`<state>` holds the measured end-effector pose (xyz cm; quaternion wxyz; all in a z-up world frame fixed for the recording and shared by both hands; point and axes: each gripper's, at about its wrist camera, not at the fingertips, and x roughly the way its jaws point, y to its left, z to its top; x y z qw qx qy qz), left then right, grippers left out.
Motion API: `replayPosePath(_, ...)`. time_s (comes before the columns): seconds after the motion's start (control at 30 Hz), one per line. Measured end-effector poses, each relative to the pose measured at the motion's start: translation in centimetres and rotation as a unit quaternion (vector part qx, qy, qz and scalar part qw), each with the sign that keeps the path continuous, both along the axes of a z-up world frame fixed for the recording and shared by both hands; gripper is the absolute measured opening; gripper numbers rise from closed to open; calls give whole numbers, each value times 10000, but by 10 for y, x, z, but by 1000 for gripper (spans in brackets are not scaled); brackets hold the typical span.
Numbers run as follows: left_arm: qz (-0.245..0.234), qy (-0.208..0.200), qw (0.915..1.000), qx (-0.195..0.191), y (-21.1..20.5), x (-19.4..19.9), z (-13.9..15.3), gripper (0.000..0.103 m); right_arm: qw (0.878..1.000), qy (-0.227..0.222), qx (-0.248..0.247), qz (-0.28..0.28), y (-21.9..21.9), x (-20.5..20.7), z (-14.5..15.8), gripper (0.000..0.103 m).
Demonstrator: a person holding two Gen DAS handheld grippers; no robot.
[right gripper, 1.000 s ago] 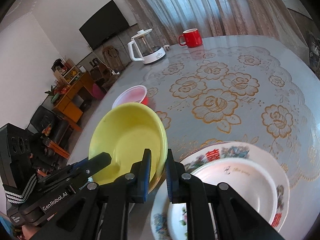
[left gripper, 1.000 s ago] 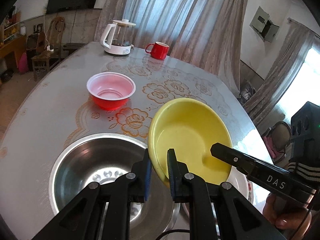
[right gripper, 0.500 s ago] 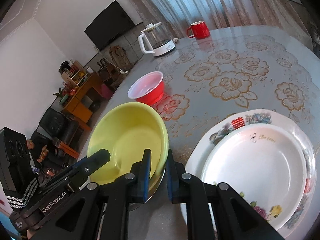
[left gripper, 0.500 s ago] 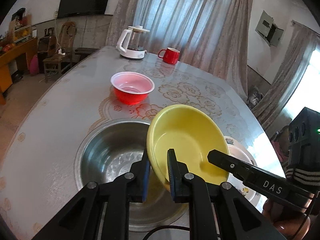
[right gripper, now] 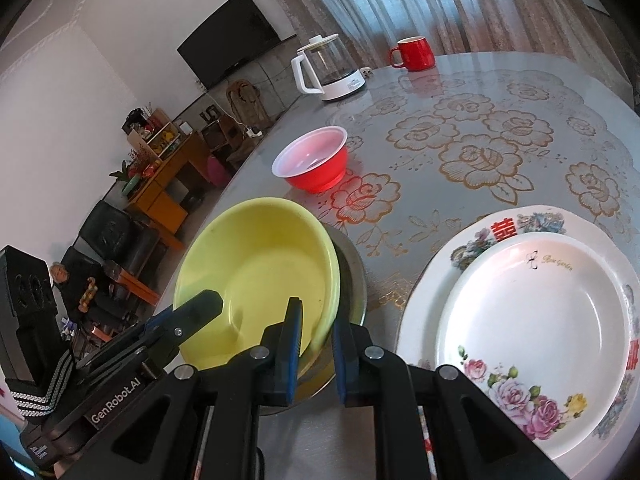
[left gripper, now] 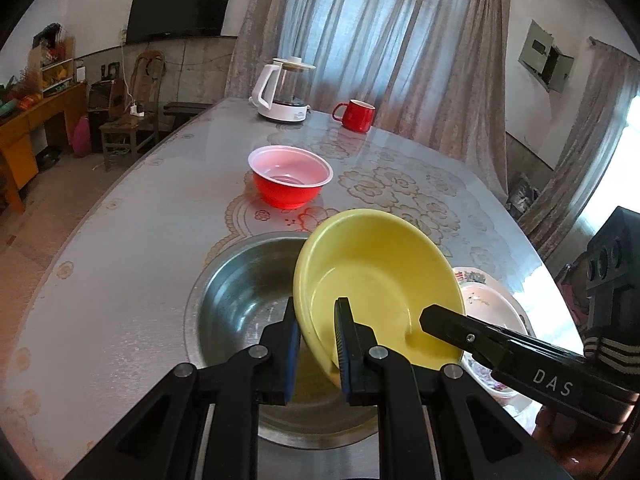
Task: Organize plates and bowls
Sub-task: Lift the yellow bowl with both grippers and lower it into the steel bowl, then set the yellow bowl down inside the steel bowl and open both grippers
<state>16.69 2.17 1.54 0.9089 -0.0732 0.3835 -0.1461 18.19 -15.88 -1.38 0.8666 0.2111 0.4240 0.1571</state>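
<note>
A yellow bowl [left gripper: 376,280] [right gripper: 260,272] hangs tilted over a steel bowl [left gripper: 244,296] [right gripper: 352,276], held from both sides. My left gripper [left gripper: 318,336] is shut on its near-left rim, and my right gripper [right gripper: 316,344] is shut on the opposite rim. Each gripper also shows in the other's view, reaching into the yellow bowl. Behind them a red bowl [left gripper: 290,178] [right gripper: 314,160] with a white inside stands upright on the table. To the right lies a white plate [right gripper: 536,320] stacked on a flowered plate [right gripper: 476,240] [left gripper: 492,304].
A white-and-glass kettle [left gripper: 284,94] [right gripper: 330,68] and a red mug [left gripper: 356,115] [right gripper: 414,52] stand at the table's far end. The round table [left gripper: 112,264] has a floral cover. Chairs, a wooden cabinet and a wall TV lie beyond its left edge.
Both grippers have carried the yellow bowl back toward the near edge and left, so it now sits lower over the steel bowl. More of the stacked plates shows on the right.
</note>
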Motion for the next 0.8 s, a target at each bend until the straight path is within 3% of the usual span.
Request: replayPosePath(0.8, 70, 240, 9995, 188, 10, 7, -27, 15, 9995, 138, -255, 99, 19, 6, -15, 15)
